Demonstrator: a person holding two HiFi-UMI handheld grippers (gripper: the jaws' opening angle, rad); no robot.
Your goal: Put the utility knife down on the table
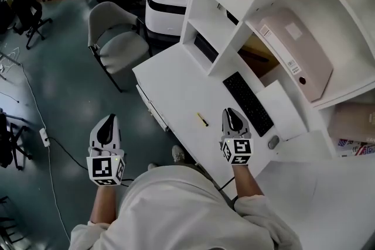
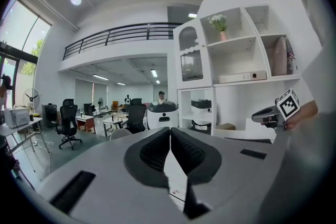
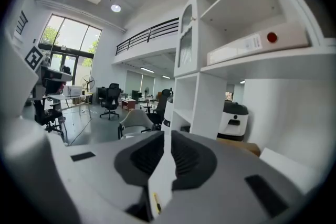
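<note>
1. The utility knife [image 1: 201,119], slim and yellow, lies flat on the white table [image 1: 176,76], clear of both grippers, between the table's front edge and the keyboard [image 1: 249,103]; on that showing, the putting-down looks done
2. The right gripper [image 1: 231,112] hangs just beside the knife on the keyboard side; its jaws stand a narrow slit apart with nothing between them, and only table and knife show below through the gap
3. The left gripper [image 1: 109,118] is held off the table, over the floor, its jaws pressed together and empty
4. Risk: the knife rests near the front edge, so a low sweep of the right gripper or the sleeve [image 1: 258,208] could nudge it off onto the floor
5. Whether the blade is out cannot be told; if it is, a fall or a careless re-grab would be worse
</note>
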